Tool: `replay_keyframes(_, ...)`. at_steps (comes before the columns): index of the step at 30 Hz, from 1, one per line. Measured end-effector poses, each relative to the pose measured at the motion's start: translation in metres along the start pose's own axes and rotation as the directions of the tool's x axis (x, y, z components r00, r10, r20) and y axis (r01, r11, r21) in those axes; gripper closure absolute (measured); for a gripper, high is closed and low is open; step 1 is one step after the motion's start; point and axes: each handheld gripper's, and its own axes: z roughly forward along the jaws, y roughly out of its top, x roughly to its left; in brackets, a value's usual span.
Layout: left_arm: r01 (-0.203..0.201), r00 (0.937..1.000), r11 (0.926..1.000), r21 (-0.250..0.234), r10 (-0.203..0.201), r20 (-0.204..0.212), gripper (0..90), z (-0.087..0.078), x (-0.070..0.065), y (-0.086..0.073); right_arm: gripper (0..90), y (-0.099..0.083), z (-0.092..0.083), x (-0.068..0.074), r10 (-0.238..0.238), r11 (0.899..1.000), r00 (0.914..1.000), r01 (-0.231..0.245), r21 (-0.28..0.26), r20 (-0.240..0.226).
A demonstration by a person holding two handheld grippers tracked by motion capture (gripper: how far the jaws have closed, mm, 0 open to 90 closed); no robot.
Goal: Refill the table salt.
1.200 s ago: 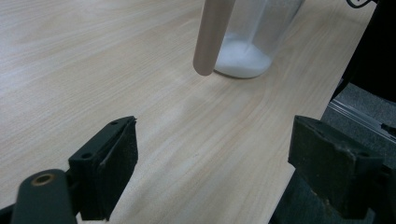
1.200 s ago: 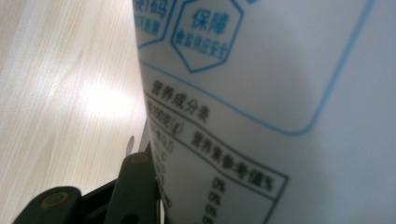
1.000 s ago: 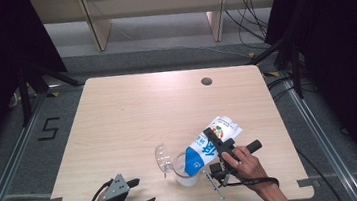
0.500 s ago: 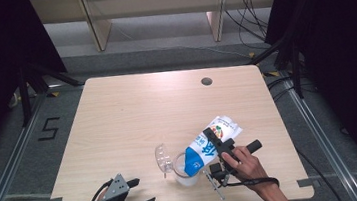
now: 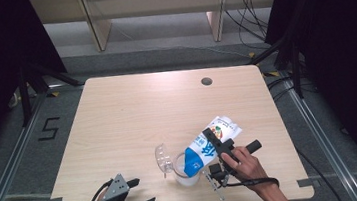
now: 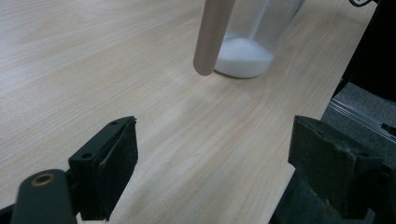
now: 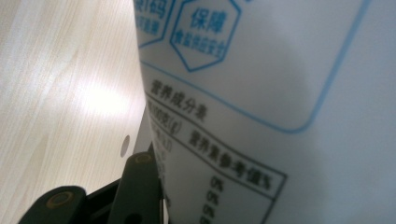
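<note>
My right gripper [image 5: 212,152] is shut on a white and blue bag [image 5: 198,157], which is tilted with its blue end down over a clear jar [image 5: 183,176] near the table's front edge. White powder lies in the bottom of the jar [image 6: 247,51]. The jar's clear lid [image 5: 162,157] stands flipped up on its left side. In the right gripper view the bag's printed side [image 7: 261,93] presses against one black finger [image 7: 137,186]; the other finger is hidden. My left gripper [image 5: 142,193] rests open at the front left, with bare table between its jaws [image 6: 212,163].
The light wooden table [image 5: 143,114] has a small round hole [image 5: 206,81] at its far right. Its front edge runs just beside my left gripper, with dark floor below [image 6: 364,102]. Wooden shelf legs [image 5: 96,28] stand beyond the far edge.
</note>
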Motion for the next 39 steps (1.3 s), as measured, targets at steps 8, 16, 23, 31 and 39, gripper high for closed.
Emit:
replay_keyframes(8,0.004,1.0000,1.0000,-0.004,-0.004,0.004,15.3,0.0001,-0.0004,0.0000,60.3,-0.0006,-0.0003,0.0006,0.006,1.000,1.0000,-0.006,0.008,-0.005)
replay_keyframes(16,0.004,1.0000,1.0000,-0.003,-0.004,0.003,15.3,0.0001,-0.0004,0.0000,60.6,-0.0008,-0.0002,0.0004,0.007,1.000,1.0000,-0.007,0.010,-0.005)
replay_keyframes(23,0.008,1.0000,0.9999,-0.009,-0.008,0.001,15.3,0.0003,-0.0009,-0.0001,60.8,0.0002,-0.0002,0.0023,0.014,1.000,0.9998,-0.014,0.013,-0.012)
replay_keyframes(31,0.010,0.9999,0.9999,-0.011,-0.010,0.002,15.3,0.0005,-0.0011,-0.0001,61.3,0.0009,-0.0013,-0.0001,-0.007,1.000,1.0000,0.007,0.020,-0.007)
replay_keyframes(39,0.006,1.0000,1.0000,-0.006,-0.006,0.003,15.3,0.0002,-0.0003,0.0000,61.5,0.0007,-0.0014,-0.0005,-0.017,1.000,0.9999,0.017,0.019,-0.001)
